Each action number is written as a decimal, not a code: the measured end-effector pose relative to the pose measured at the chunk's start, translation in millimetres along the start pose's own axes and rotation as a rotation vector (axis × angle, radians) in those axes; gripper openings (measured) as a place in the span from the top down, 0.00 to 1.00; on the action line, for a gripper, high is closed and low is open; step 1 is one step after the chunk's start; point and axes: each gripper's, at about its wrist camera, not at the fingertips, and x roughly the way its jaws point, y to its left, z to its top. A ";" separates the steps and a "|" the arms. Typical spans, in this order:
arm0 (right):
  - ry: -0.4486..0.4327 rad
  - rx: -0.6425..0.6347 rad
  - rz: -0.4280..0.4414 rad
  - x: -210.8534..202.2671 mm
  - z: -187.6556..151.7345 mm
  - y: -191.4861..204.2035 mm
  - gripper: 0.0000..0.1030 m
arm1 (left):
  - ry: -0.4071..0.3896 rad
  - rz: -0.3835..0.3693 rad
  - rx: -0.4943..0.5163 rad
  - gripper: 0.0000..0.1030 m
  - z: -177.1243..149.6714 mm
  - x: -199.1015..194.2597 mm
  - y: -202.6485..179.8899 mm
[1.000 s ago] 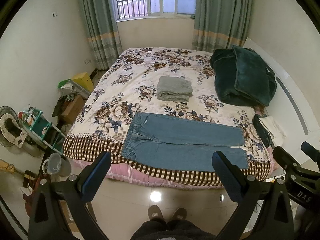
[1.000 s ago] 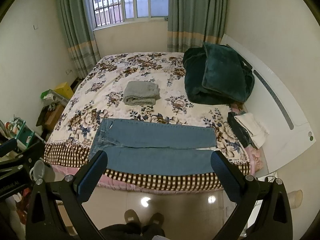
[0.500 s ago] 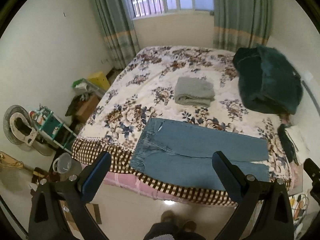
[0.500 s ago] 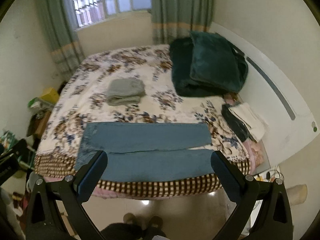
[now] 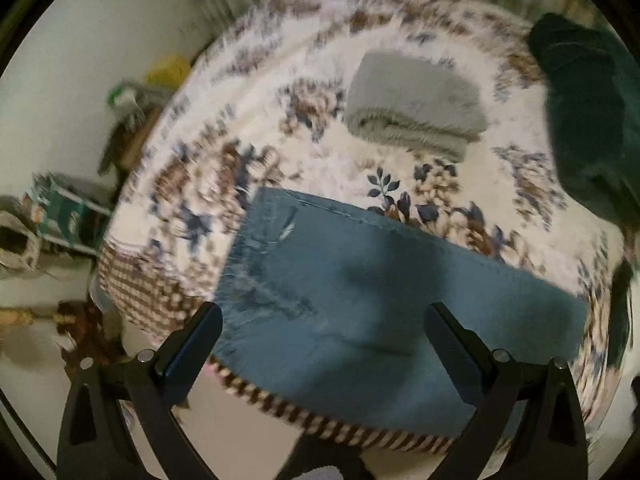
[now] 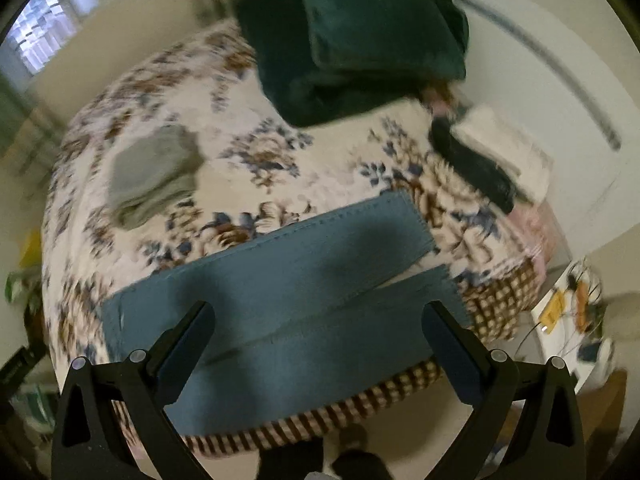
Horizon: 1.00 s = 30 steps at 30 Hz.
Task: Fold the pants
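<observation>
Blue denim pants (image 5: 360, 280) lie flat along the near edge of the bed (image 5: 280, 60), waistband toward the left, legs running to the right. The left tool (image 5: 322, 332) hangs above the waist end, its fingers (image 5: 192, 344) spread wide apart and holding nothing; the pants fill the gap between them but sit well below. The right tool (image 6: 320, 330) hovers over the leg end (image 6: 312, 280), fingers equally wide, empty, clear of the cloth. Farther back on the floral quilt rest a folded grey towel (image 5: 412, 108) and a dark green blanket (image 6: 352, 28). Both views are blurred.
</observation>
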 end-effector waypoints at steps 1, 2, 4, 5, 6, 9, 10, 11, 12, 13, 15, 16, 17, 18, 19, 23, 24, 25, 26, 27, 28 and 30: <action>0.029 0.035 -0.014 32.6 14.9 0.7 0.00 | 0.032 -0.002 -0.015 0.00 12.8 21.7 -4.7; 0.058 0.062 -0.030 62.0 28.5 2.2 0.00 | 0.070 0.003 -0.035 0.00 27.1 49.0 -9.2; 0.104 0.123 -0.042 123.7 52.4 2.0 0.00 | 0.163 0.004 -0.084 0.00 52.7 109.1 -15.5; 0.126 0.150 -0.059 153.1 62.5 1.4 0.00 | 0.202 0.005 -0.108 0.00 61.7 133.5 -17.0; 0.157 0.177 -0.075 186.0 70.4 -0.4 0.00 | 0.253 0.009 -0.146 0.00 71.5 167.3 -18.4; 0.226 0.252 -0.096 265.8 88.1 -5.1 0.00 | 0.348 0.007 -0.246 0.00 92.7 235.5 -15.8; 0.251 0.279 -0.103 298.2 94.4 -8.3 0.00 | 0.374 0.003 -0.294 0.00 99.8 262.1 -13.8; 0.267 0.301 -0.106 322.7 98.1 -10.8 0.00 | 0.388 0.008 -0.321 0.00 104.8 279.3 -13.6; 0.280 0.327 -0.120 348.4 100.9 -14.6 0.00 | 0.399 0.022 -0.344 0.00 108.4 294.2 -12.2; 0.289 0.347 -0.129 362.9 99.9 -19.3 0.00 | 0.414 0.035 -0.369 0.01 110.6 311.8 -9.8; 0.316 0.399 -0.145 400.4 99.6 -28.8 0.00 | 0.429 0.065 -0.381 0.12 111.3 329.7 -7.3; 0.337 0.431 -0.152 418.2 98.2 -33.9 0.00 | 0.437 0.073 -0.387 0.17 110.3 336.9 -5.5; 0.360 0.464 -0.152 433.9 96.4 -38.6 0.00 | 0.437 0.072 -0.398 0.18 108.6 339.6 -3.6; 0.383 0.492 -0.150 445.9 93.7 -42.4 0.00 | 0.429 0.061 -0.410 0.21 106.9 338.4 -2.2; 0.407 0.534 -0.144 460.2 89.9 -47.4 0.00 | 0.407 0.060 -0.412 0.31 105.2 333.2 -2.0; 0.443 0.615 -0.142 484.3 77.8 -57.6 0.05 | 0.322 0.058 -0.418 0.78 94.9 296.6 1.8; 0.439 0.615 -0.145 486.3 75.8 -58.3 0.12 | 0.306 0.016 -0.431 0.89 91.1 286.0 3.8; 0.433 0.611 -0.143 487.3 75.5 -58.5 0.19 | 0.289 -0.017 -0.434 0.91 87.2 274.2 4.9; 0.422 0.604 -0.140 486.0 74.7 -58.8 0.36 | 0.264 -0.034 -0.428 0.92 83.4 260.4 5.4; 0.403 0.592 -0.125 483.1 74.1 -58.2 0.57 | 0.248 -0.046 -0.422 0.94 80.5 247.6 6.5; 0.394 0.588 -0.119 479.2 72.5 -58.5 0.70 | 0.227 -0.059 -0.418 0.95 76.6 233.0 6.6; 0.376 0.588 -0.098 470.7 69.4 -59.1 0.86 | 0.183 -0.086 -0.423 0.95 68.4 200.0 9.1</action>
